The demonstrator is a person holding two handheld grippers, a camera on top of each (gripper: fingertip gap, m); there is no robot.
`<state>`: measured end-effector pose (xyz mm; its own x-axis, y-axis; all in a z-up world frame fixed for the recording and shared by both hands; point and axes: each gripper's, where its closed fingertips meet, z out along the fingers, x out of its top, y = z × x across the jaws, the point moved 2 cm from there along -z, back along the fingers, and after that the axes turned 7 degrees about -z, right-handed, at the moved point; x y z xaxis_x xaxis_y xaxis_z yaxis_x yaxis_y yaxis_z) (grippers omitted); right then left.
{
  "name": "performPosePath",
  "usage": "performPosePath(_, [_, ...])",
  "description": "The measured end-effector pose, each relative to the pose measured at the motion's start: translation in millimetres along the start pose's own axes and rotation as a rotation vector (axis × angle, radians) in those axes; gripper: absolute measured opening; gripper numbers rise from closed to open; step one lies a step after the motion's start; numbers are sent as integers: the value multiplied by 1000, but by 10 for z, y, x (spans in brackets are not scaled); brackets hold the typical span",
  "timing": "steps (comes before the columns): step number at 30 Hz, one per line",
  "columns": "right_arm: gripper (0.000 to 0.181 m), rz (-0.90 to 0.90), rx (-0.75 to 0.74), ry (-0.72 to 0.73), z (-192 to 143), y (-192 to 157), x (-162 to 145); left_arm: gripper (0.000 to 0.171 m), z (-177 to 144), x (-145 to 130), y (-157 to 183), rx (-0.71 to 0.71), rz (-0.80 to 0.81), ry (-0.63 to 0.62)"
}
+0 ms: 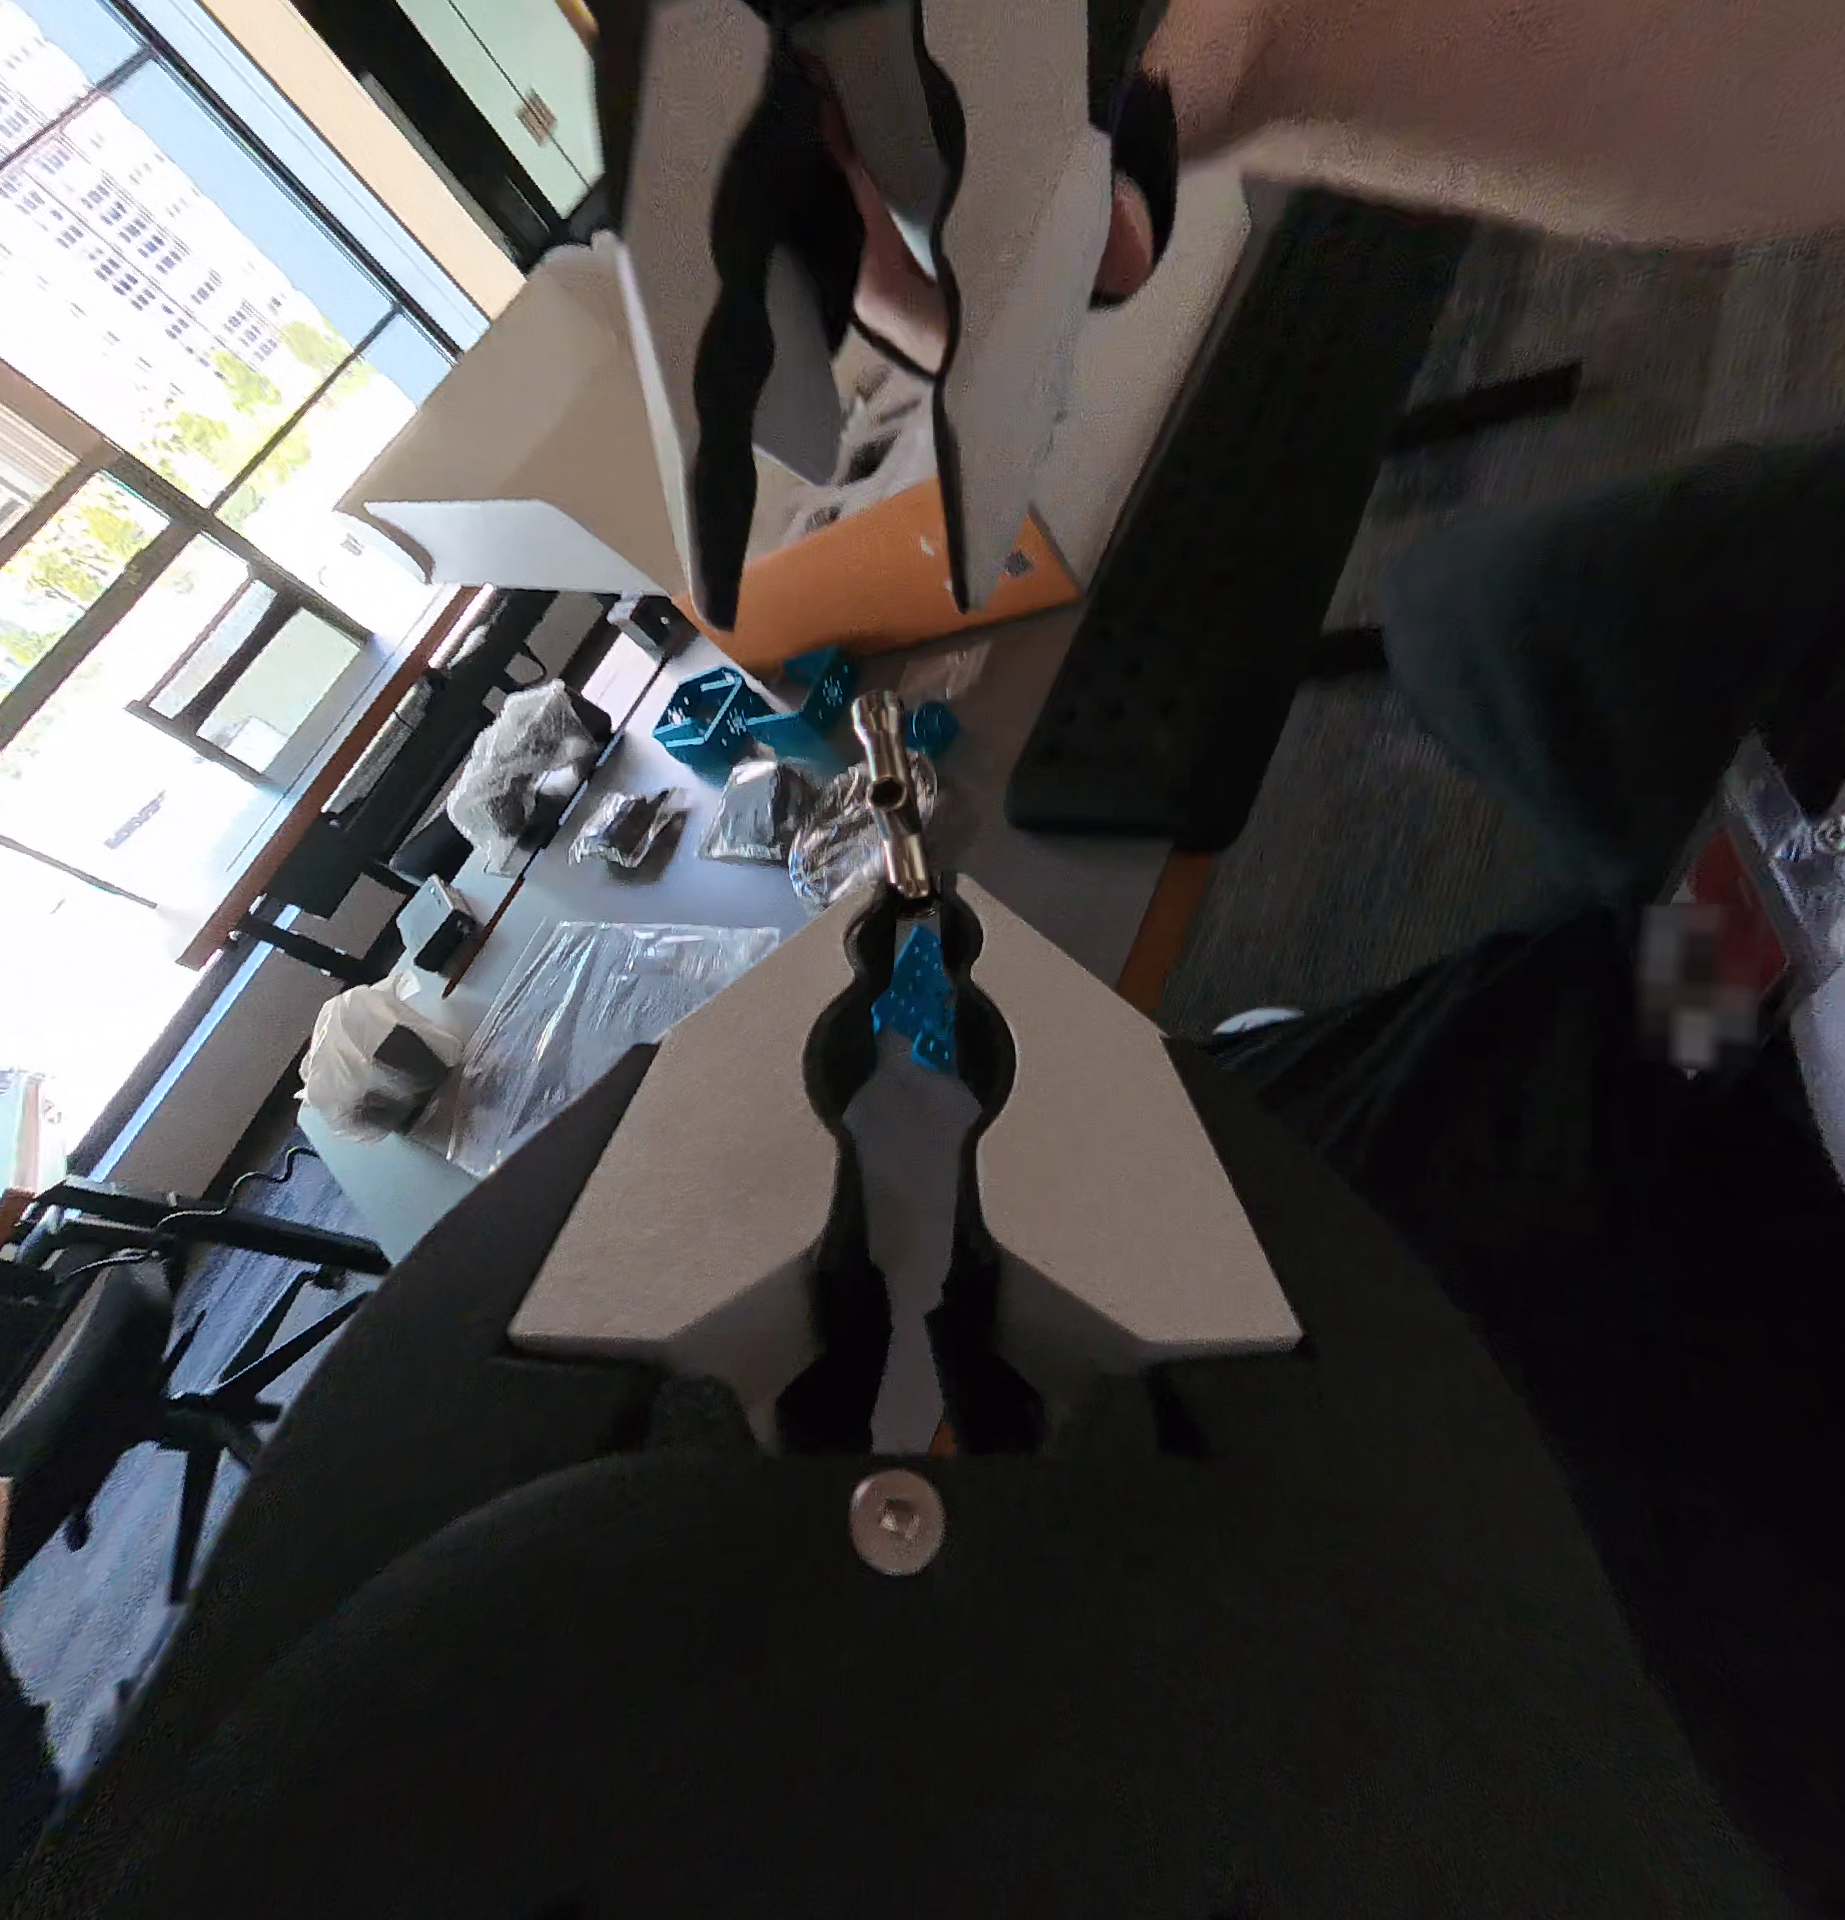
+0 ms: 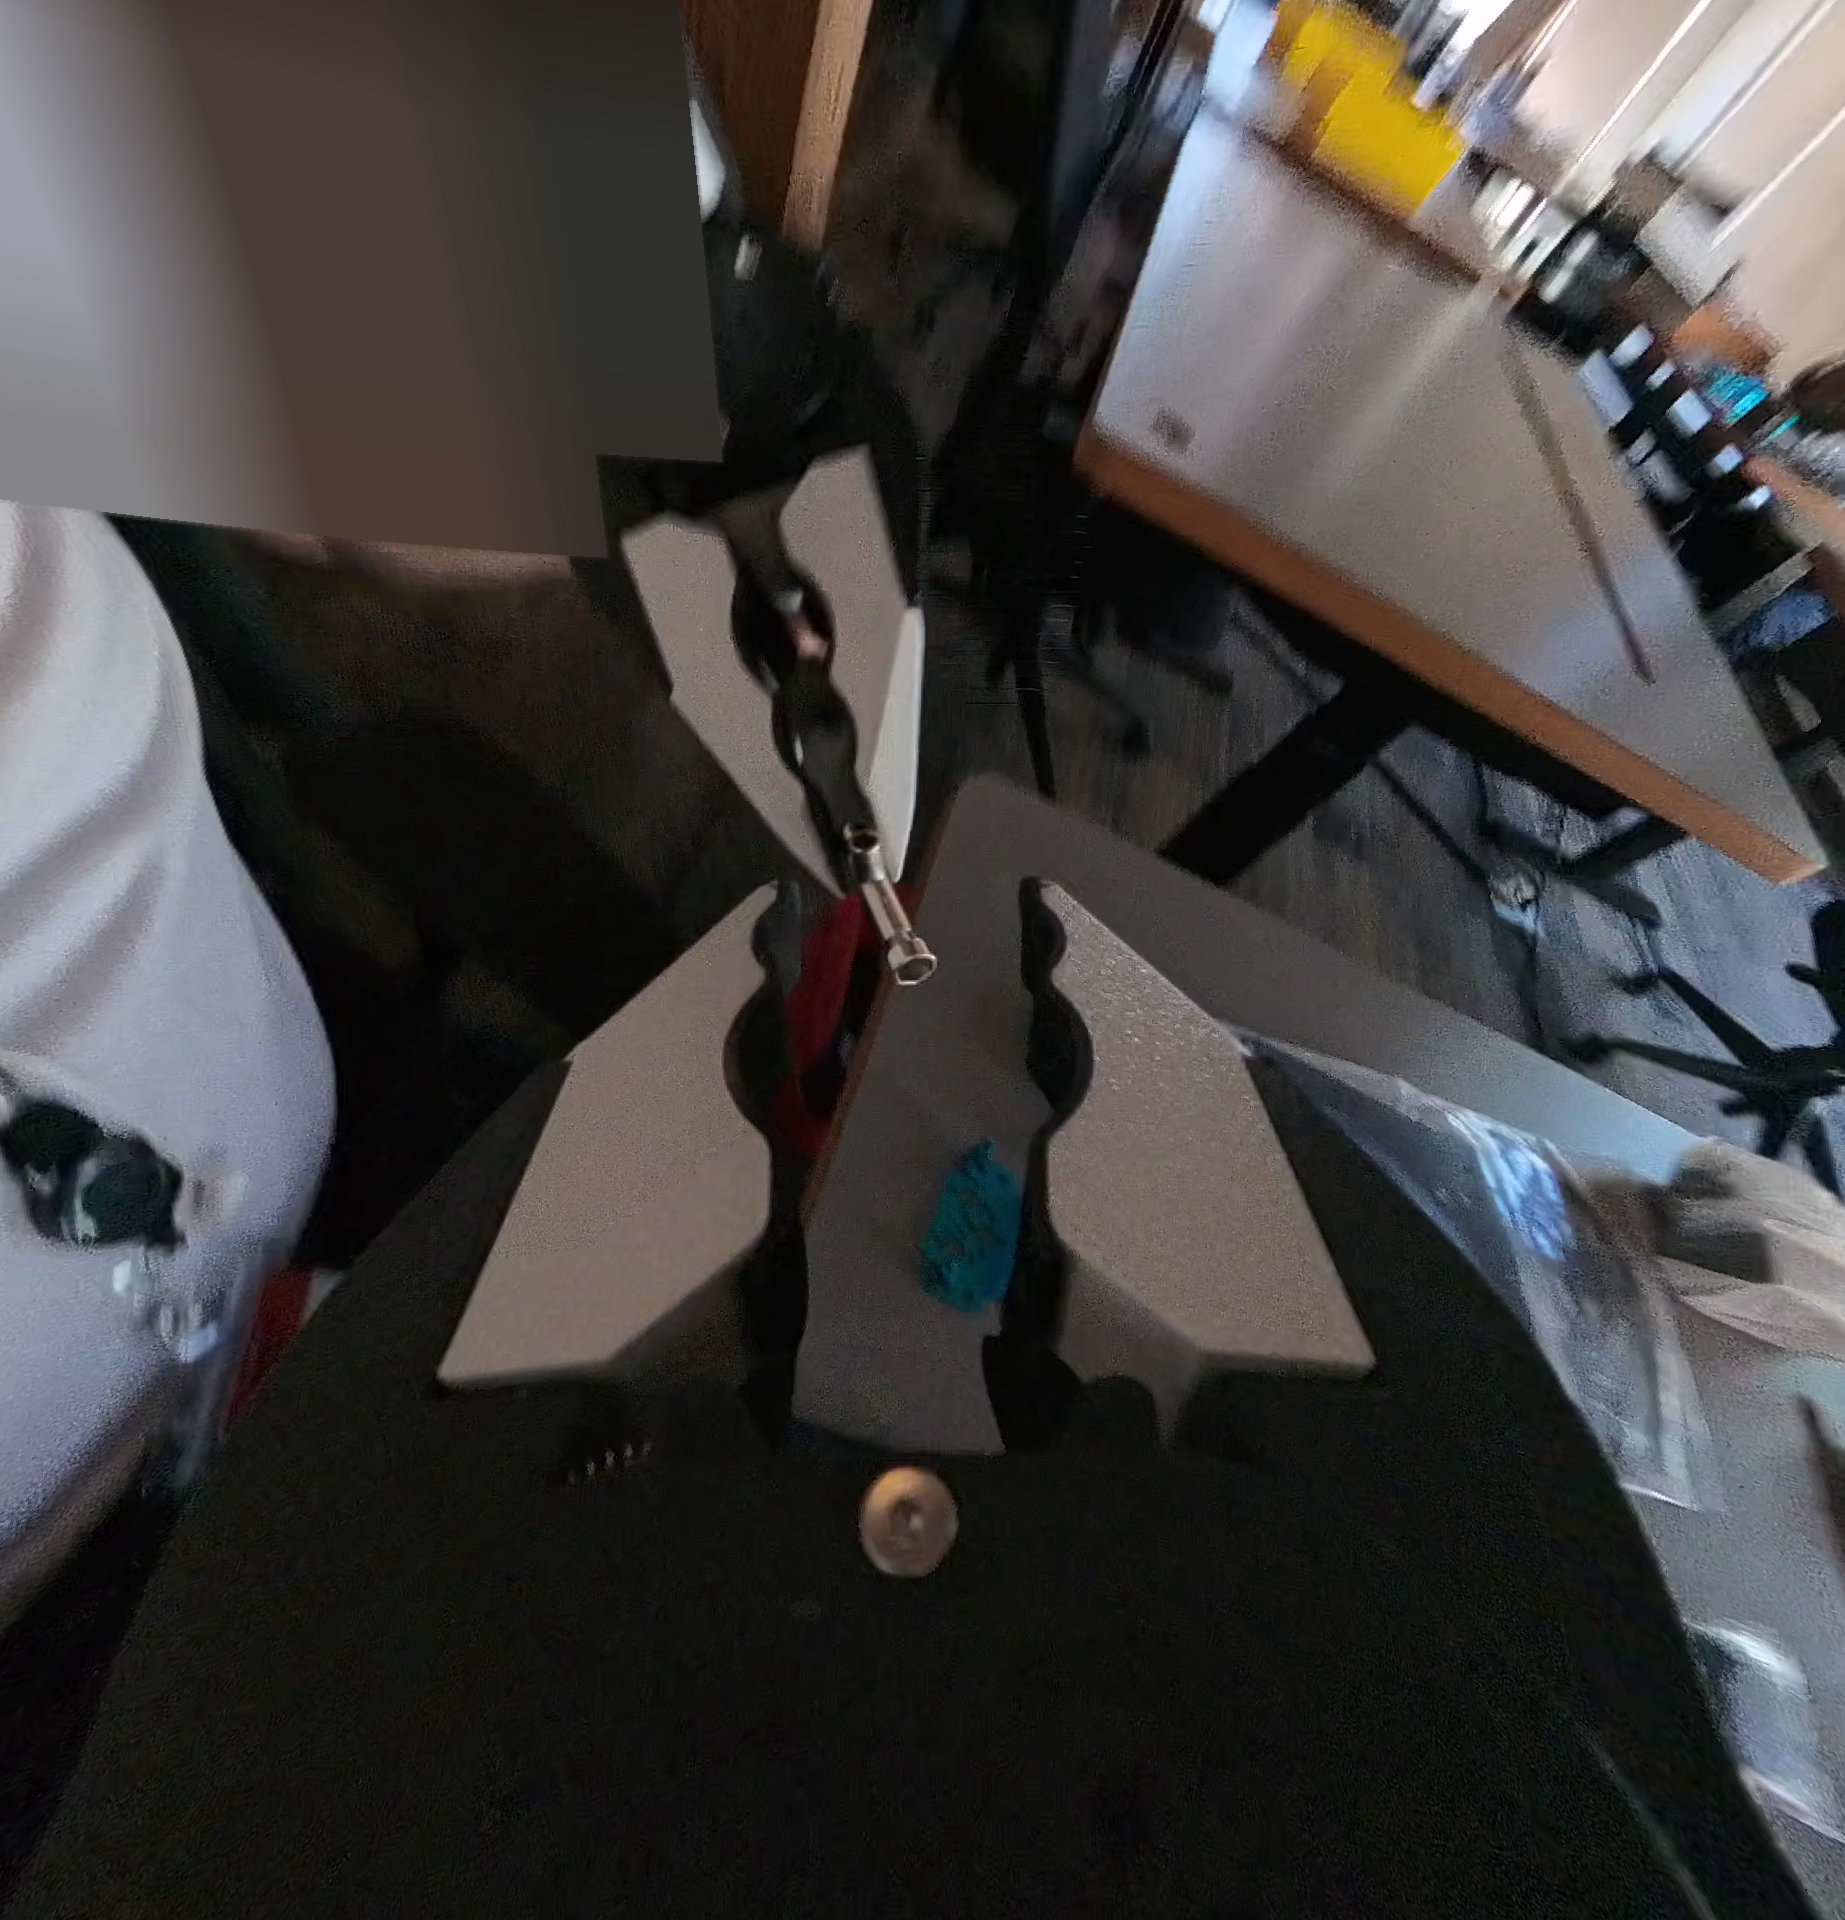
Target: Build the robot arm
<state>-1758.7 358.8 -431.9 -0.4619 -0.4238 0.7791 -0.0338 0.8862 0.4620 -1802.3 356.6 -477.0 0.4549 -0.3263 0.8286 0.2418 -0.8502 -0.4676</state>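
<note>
A metal cross wrench (image 1: 890, 790) is pinched at the left tool (image 1: 916, 906) tips, long axis running straight ahead; the right tool (image 2: 902, 904) is spread, just opposite.

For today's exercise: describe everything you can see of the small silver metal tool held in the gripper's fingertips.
The metal tool is a shiny silver cross-shaped socket wrench: a slim shaft with hollow tubular ends and a short crossing arm. The left gripper pinches one shaft end between its fingertips, so it sticks straight out, lifted above the table. Nothing else touches it; the right gripper is open nearby.
</note>
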Motion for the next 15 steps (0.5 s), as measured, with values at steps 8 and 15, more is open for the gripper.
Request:
performPosePath(8, [11,-392,57,-560,638,-136,-233,6,-177,-176,17,-27,98,-152])
performPosePath(15, [6,-187,-27,-409,977,-248,-180,8,-473,-295,-11,-77,54,-103])
